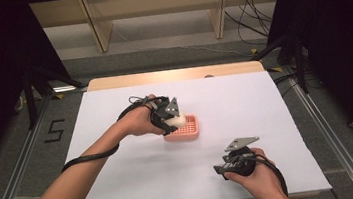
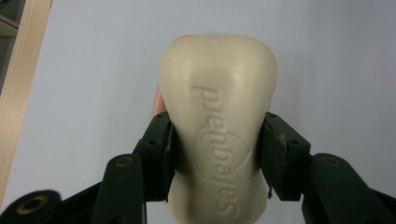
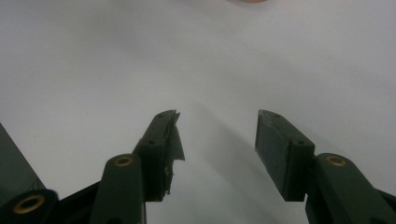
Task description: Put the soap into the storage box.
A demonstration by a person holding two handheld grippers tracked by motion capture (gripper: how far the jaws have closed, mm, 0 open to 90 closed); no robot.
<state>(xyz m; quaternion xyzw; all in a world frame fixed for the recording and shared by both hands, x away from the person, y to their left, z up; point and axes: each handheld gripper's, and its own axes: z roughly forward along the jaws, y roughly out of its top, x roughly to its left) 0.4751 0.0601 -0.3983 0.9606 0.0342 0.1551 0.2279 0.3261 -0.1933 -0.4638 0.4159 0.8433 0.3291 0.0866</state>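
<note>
1. Left gripper (image 1: 172, 117) seen a little left of the middle of the high view, just above the left part of the pink dish (image 1: 190, 130).
2. Jaws closed on the soap (image 2: 218, 126), one pad pressing each side of its narrow waist, as shown in the left gripper view.
3. Soap cream-white, with raised letters along its face; wide rounded end toward the top of the left gripper view, other end cut by the bottom edge.
4. In the high view, soap (image 1: 176, 119) seen as a small white shape under the gripper, at the left rim of the dish; cannot tell whether touching the dish or held just over it.
5. A thin strip of pink (image 2: 159, 100) visible behind the left edge of the soap in the left gripper view.
6. Dish lying flat on the white sheet (image 1: 116, 116), near the centre of the frame, with a grid of small holes on its top.
7. Right gripper (image 1: 222, 167) at lower right of the high view, held in the hand (image 1: 256, 176), well apart from the dish.
8. Jaws of right gripper (image 3: 217, 133) standing wide apart in the right gripper view, with nothing between, bare white sheet behind.
9. Left pad (image 3: 170, 140) of that gripper frayed, a torn flap hanging at its inner edge.
10. Wooden table edge (image 1: 174, 75) along the far side of the sheet, upper middle of the high view.
</note>
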